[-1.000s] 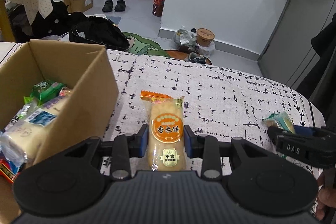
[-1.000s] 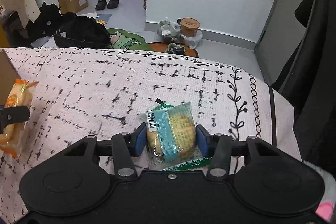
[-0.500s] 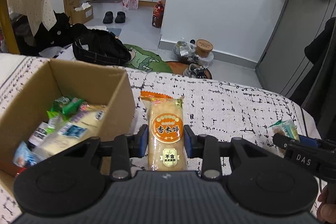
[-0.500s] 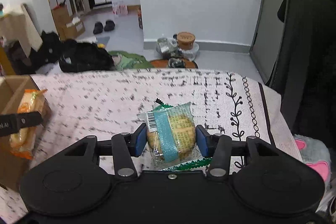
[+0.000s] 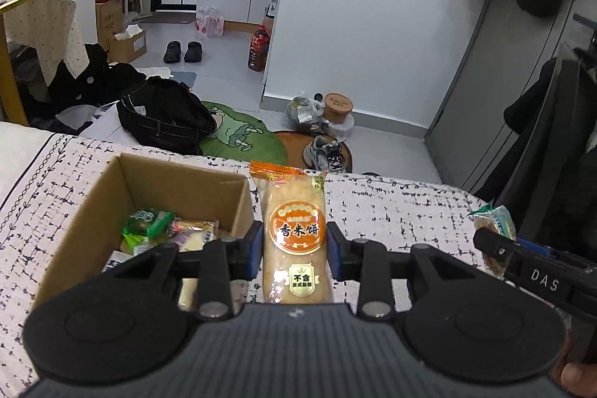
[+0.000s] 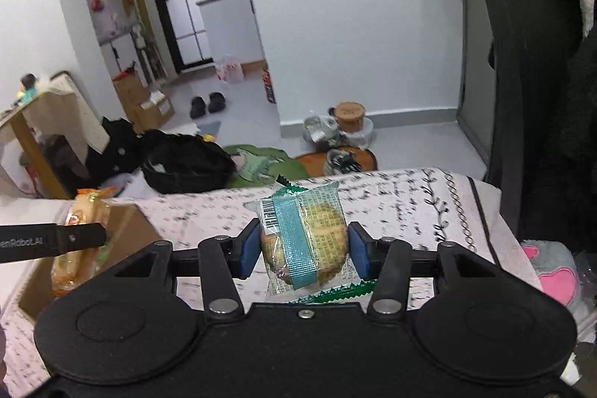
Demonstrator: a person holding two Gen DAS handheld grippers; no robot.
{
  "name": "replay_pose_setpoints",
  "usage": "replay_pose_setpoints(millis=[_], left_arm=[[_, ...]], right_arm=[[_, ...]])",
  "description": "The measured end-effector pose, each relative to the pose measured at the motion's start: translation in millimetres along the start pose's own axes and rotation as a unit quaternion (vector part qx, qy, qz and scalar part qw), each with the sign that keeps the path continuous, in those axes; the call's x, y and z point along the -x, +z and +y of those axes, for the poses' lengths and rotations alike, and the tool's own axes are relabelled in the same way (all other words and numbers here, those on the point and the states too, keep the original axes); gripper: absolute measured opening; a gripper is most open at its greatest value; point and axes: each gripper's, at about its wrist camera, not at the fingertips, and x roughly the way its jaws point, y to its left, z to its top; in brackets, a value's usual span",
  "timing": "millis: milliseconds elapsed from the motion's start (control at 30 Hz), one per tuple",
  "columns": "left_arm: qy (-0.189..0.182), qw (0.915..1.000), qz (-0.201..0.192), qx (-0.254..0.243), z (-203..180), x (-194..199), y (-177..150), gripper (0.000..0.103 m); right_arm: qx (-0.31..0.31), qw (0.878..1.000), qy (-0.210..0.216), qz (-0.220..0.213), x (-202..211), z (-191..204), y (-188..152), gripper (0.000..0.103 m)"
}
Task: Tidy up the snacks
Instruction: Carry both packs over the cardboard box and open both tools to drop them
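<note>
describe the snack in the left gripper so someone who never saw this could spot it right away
Start at the open cardboard box on the black-and-white patterned cloth. Just right of the box, the left gripper is shut on a long rice cracker pack. Unlike the squat, teal-banded biscuit pack in the right gripper, it has an orange top seal and a round orange label.

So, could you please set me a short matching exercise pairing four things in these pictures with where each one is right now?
Things:
1. orange rice cracker pack
2. teal-banded cake pack
3. cardboard box
4. pair of black shoes

Places:
A. on the floor, by the far doorway
B. clamped in the right tool
C. on the patterned cloth, holding snacks
D. clamped in the left tool

Pairs: 1-D, 2-B, 3-C, 4-A
</note>
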Motion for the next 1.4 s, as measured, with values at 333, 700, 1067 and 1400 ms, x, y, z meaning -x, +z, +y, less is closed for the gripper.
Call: replay_pose_setpoints(millis=[333,700,1067,1400], left_arm=[[0.003,0.9998,-0.020,0.006,41,32,27,0.033],[0.030,0.9992,-0.017,0.020,87,42,28,0.033],[0.042,0.9979,0.033,0.036,124,27,14,0.034],[0.054,0.9954,0.045,0.065,147,27,8,0.040]], right_arm=[[0.021,0.999,0.029,-0.003,-6,33,4,0.048],[0.034,0.997,0.068,-0.003,1,73,2,0.048],[0.059,0.993,0.105,0.013,-3,112,-5,0.048],[0.078,0.987,0.139,0.029,-6,143,-9,0.048]])
